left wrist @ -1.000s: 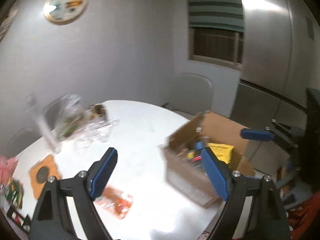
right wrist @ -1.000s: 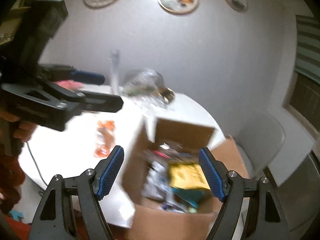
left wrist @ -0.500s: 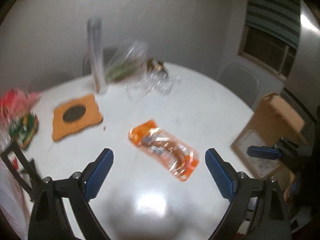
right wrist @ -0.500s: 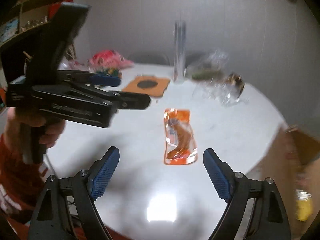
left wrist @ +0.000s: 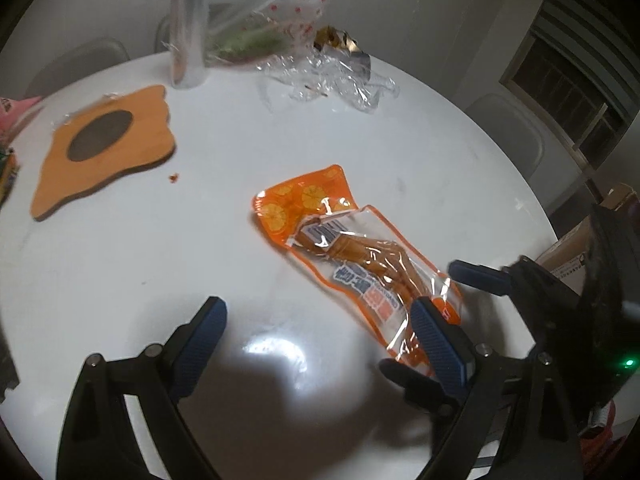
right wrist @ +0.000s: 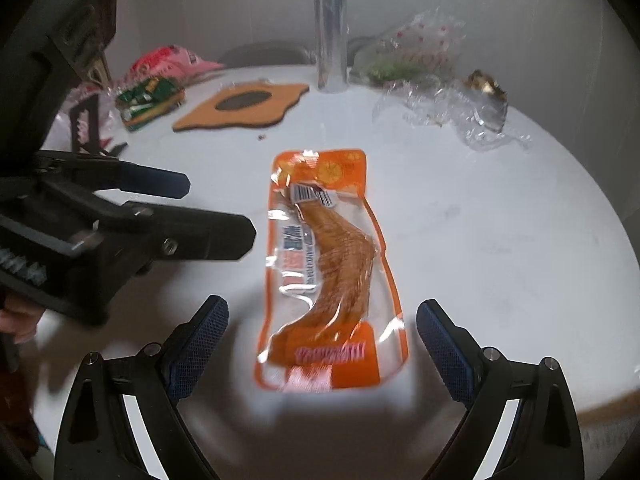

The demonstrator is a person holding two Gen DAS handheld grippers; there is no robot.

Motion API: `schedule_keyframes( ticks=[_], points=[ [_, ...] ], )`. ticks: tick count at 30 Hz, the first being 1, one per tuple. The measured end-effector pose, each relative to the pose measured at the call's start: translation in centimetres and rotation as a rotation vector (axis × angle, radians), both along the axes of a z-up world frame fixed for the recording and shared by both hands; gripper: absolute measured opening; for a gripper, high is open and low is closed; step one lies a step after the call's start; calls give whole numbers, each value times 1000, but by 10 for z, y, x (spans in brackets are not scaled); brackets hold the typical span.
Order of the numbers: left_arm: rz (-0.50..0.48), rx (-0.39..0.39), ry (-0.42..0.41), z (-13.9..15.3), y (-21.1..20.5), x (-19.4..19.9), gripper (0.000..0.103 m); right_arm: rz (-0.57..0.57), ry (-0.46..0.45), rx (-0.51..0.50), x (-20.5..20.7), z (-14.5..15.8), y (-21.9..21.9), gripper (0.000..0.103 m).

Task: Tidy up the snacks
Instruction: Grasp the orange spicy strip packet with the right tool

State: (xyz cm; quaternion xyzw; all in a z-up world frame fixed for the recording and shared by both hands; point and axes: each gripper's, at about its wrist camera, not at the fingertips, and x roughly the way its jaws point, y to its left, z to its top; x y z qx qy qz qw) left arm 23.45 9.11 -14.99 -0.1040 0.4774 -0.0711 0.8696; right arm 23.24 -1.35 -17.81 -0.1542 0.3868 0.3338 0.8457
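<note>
Left gripper [right wrist: 208, 208]: left of frame, jaws apart, empty, standing by.
Snack pack [right wrist: 328, 276]: centre, flat on table [right wrist: 500, 240], lengthwise between right fingers.
Right gripper [right wrist: 322, 344]: low centre, jaws apart, straddling pack, likely for pickup.

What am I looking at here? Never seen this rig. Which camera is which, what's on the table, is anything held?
No robot: a person holds a two-finger gripper in each hand, with a fisheye camera on each looking along its fingers. One picture comes from the left gripper, the other from the right gripper. Both are open and hold nothing. On the white round table lie an orange snack packet, framed by the right gripper's fingers, an orange mat, crumpled clear plastic and more snack bags at the far edge.
</note>
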Motion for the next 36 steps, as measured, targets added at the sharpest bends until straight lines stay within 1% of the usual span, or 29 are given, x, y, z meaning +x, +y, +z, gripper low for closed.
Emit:
schedule_keyframes(
  ticks=[4, 9, 11, 12, 13, 17, 18, 20, 23, 27, 29, 30, 31, 33, 34, 35, 36],
  points=[
    [-6, -16, 15, -5, 0, 9, 91, -4, 16, -64, 16, -10, 10, 95],
    [3, 6, 14, -9, 3, 15, 91, 5, 23, -48, 21, -7, 14, 93],
    [2, -1, 12, -8, 4, 14, 91, 6, 9, -55, 21, -7, 17, 84],
    [2, 0, 11, -7, 4, 13, 91, 8, 5, -50, 21, -6, 19, 76],
    [1, 1, 11, -7, 4, 12, 91, 6, 1, -49, 20, -5, 20, 70],
    [0, 0, 10, -6, 4, 10, 91, 6, -13, -59, 18, -4, 24, 67],
    [-3, -4, 10, -6, 4, 10, 91, 9, -23, -61, 16, -3, 24, 61],
    [-15, -13, 10, -5, 2, 8, 91, 4, -17, -46, 13, 1, 21, 54],
    [-26, -27, 10, -2, -2, 6, 91, 14, 17, -8, 9, 5, 18, 52],
    [-32, -52, -10, 5, -4, 0, 91, 27, 2, 38, -7, 12, 13, 52],
    [-27, -57, -28, 11, -3, -5, 90, 48, 6, 80, -17, 22, 10, 52],
    [-26, -67, -44, 17, -2, -8, 87, 59, 4, 100, -22, 27, 9, 52],
    [-28, -75, -54, 21, -2, -12, 77, 67, -1, 114, -27, 32, 8, 52],
    [-48, -132, -79, 32, 0, -20, 63, 81, -20, 145, -39, 45, 6, 52],
    [-66, -162, -99, 41, 0, -27, 48, 82, -31, 148, -43, 49, 6, 52],
    [-73, -165, -112, 47, 0, -31, 39, 84, -43, 153, -49, 54, 5, 52],
    [-74, -152, -131, 55, -2, -38, 39, 87, -47, 160, -53, 58, 4, 52]
  ],
)
